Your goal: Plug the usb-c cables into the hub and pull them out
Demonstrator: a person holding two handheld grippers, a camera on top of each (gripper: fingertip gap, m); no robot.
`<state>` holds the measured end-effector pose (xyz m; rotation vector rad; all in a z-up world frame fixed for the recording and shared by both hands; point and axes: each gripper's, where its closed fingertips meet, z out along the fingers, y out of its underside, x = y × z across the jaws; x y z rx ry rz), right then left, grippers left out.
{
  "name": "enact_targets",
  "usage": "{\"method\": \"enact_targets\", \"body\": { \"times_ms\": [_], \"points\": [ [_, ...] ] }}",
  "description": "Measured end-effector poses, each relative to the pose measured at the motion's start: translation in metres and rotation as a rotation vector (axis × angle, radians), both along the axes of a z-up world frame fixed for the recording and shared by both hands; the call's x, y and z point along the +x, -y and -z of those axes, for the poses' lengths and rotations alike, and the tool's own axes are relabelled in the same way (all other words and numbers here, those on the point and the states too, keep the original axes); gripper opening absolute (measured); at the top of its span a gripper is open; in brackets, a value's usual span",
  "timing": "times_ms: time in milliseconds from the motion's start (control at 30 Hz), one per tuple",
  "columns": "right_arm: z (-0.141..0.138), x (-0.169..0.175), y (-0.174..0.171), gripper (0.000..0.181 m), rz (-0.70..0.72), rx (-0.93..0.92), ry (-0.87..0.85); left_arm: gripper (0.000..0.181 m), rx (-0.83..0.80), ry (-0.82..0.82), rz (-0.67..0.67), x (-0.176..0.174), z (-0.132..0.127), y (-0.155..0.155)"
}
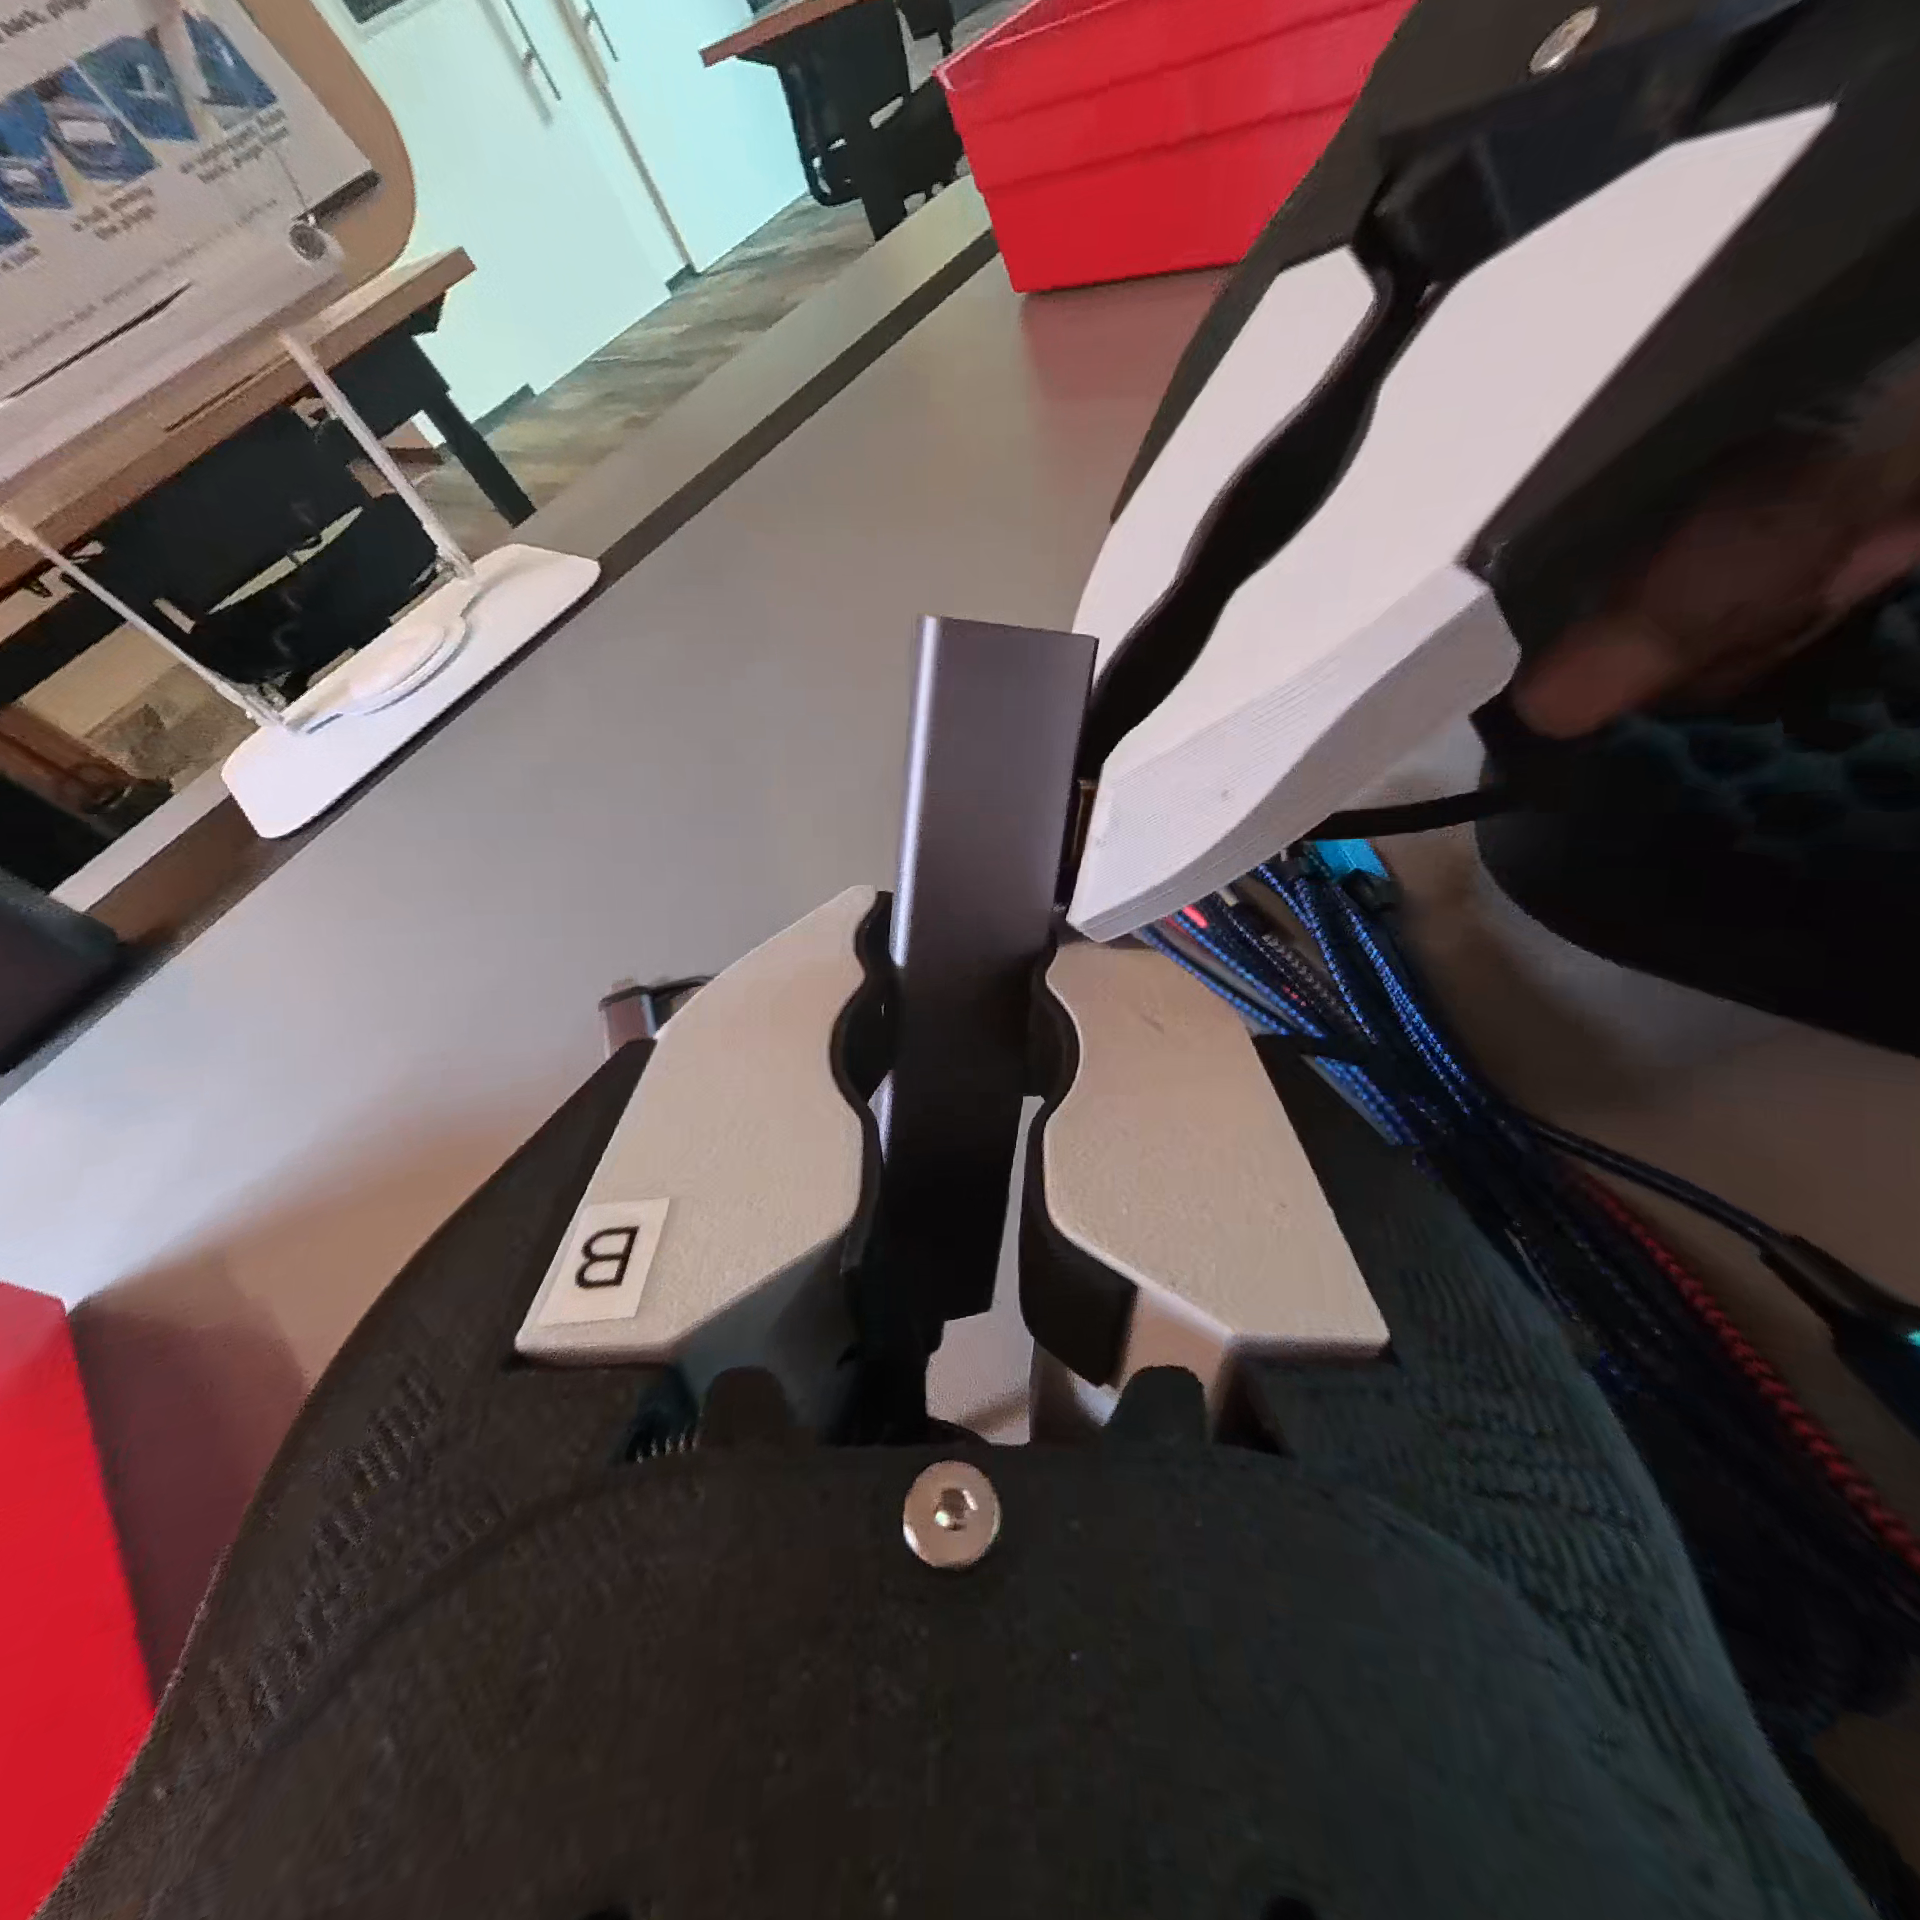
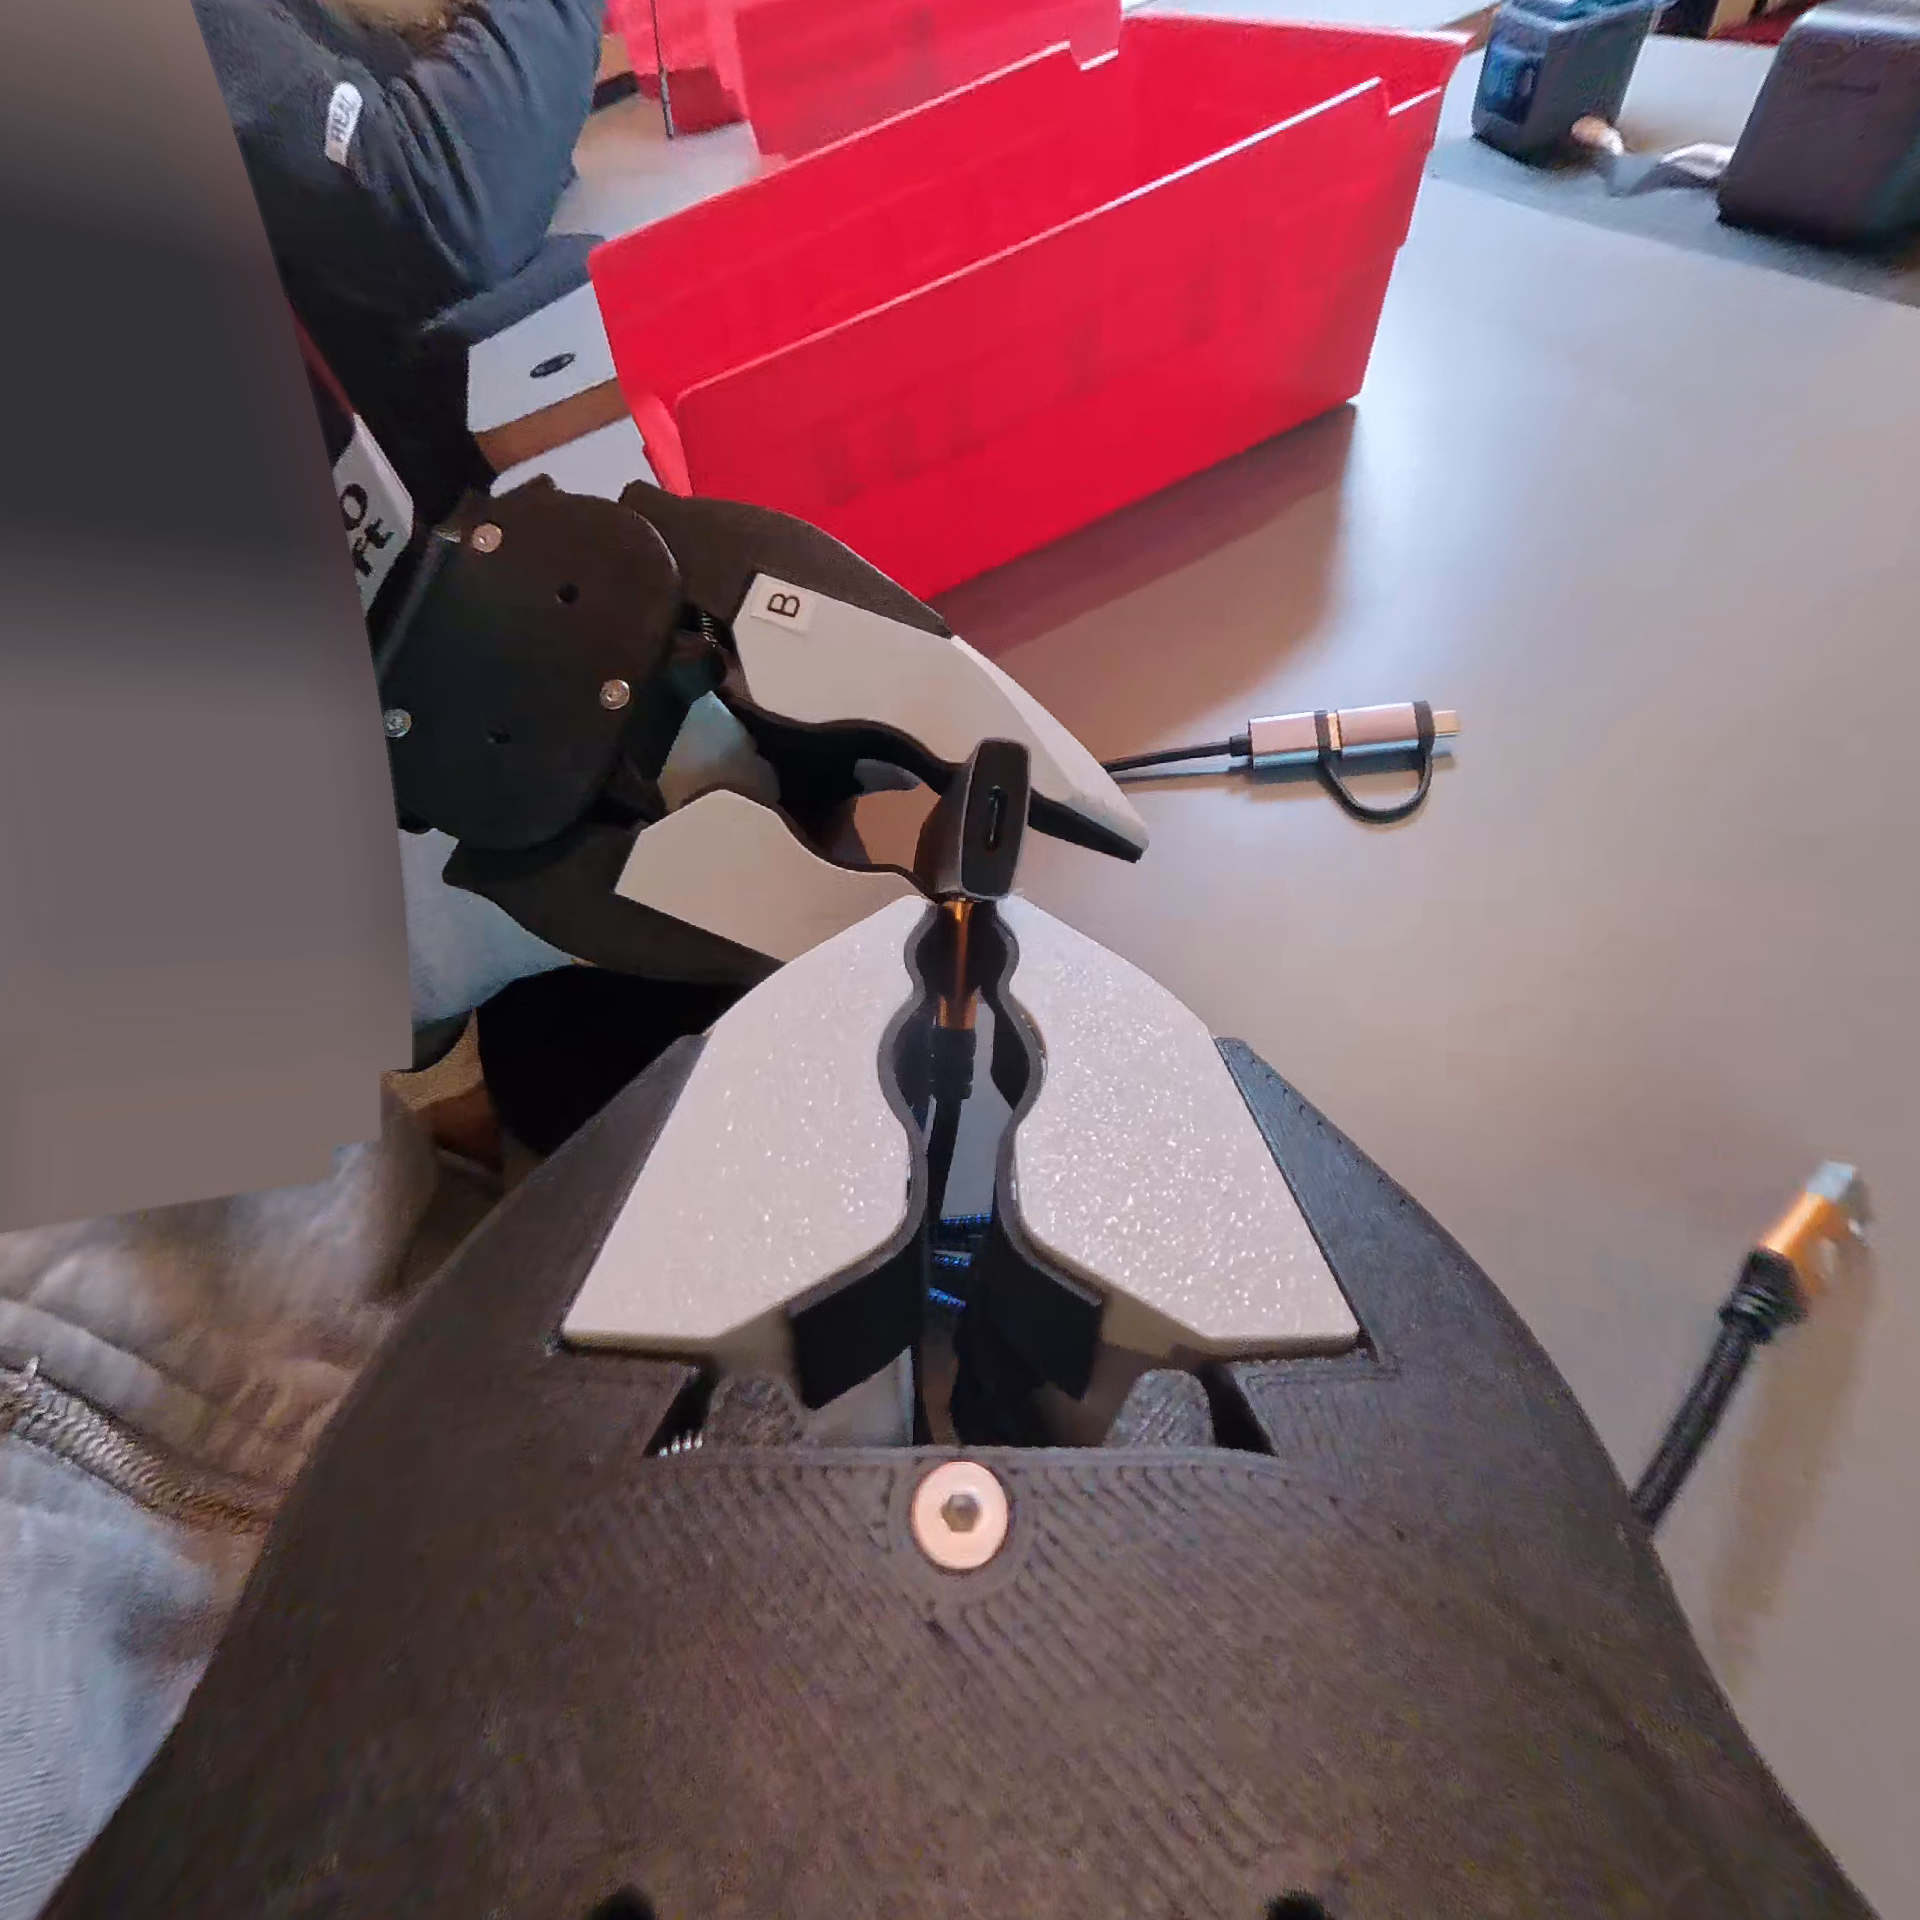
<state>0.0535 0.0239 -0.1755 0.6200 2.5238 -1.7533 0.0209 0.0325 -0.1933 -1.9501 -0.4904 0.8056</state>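
1. While the left gripper (image 1: 961, 925) clamps the grey USB-C hub (image 1: 992, 790) between its jaws and holds it clear of the table (image 1: 623, 727), the hub's narrow side faces the right gripper (image 2: 961, 904), presumably so the ports are open to approach.
2. That right gripper is clenched on a gold-collared USB-C plug (image 2: 951, 971), whose black cable runs back between the fingers; the plug tip meets the hub's edge, but whether it is fully seated I cannot tell.
3. Gripping the hub along its body, as I judge it, braces it against the push and pull of plugging.
4. One hub is in view, with one free port showing on its end face in the right wrist view.
5. Besides the held plug, a second gold-collared plug (image 2: 1803, 1231) lies loose on the table to the right, and the hub's own lead ends in a silver connector with adapter (image 2: 1351, 732) lying flat.
6. A bundle of blue and red braided cables (image 1: 1455, 1091) lies beside the left gripper; its count is unclear.
7. Two red bins (image 2: 1039, 343) stand behind.
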Motion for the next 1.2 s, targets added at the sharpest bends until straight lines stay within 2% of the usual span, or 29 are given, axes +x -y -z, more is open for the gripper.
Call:
{"method": "enact_targets", "body": {
  "times_ms": [133,267,433,567,633,733,800,867,933,1000,1100,1200],
  "points": [
    [0.005,0.003,-0.005,0.007,-0.014,0.061,-0.060,0.023,-0.059,-0.023,0.025,0.003,0.004,-0.004],
    [0.004,0.005,-0.003,0.007,-0.045,0.070,-0.030,0.023,-0.020,-0.024,0.030,0.004,0.000,-0.003],
    [-0.002,-0.002,0.006,0.008,0.130,-0.065,-0.097,0.026,0.104,0.075,-0.001,-0.002,-0.004,0.005],
    [-0.009,-0.006,0.012,0.007,0.231,-0.008,-0.258,0.027,0.184,0.121,-0.015,-0.005,-0.008,0.009],
    [-0.009,-0.009,0.014,0.008,0.193,0.045,-0.318,0.027,0.197,0.131,-0.046,-0.007,-0.008,0.012],
    [-0.008,-0.013,0.008,0.009,0.066,0.249,-0.395,0.024,0.155,0.094,-0.080,-0.009,-0.007,0.011],
    [-0.008,-0.013,0.011,0.009,0.153,0.201,-0.424,0.024,0.200,0.118,-0.075,-0.009,-0.009,0.014],
    [-0.002,-0.012,0.008,0.009,0.245,0.152,-0.431,0.026,0.154,0.126,-0.075,-0.009,-0.003,0.013],
    [-0.002,-0.008,0.002,0.009,0.185,0.212,-0.422,0.025,0.119,0.108,-0.038,-0.005,-0.002,0.007],
    [-0.008,-0.008,0.003,0.010,0.109,0.274,-0.466,0.025,0.160,0.098,-0.024,-0.004,-0.007,0.007],
    [-0.005,-0.007,0.010,0.008,0.225,0.032,-0.295,0.026,0.200,0.143,-0.045,-0.006,-0.007,0.012],
    [-0.005,-0.003,0.003,0.008,0.189,0.123,-0.306,0.026,0.159,0.122,-0.014,-0.003,-0.005,0.006]
  ]
}}
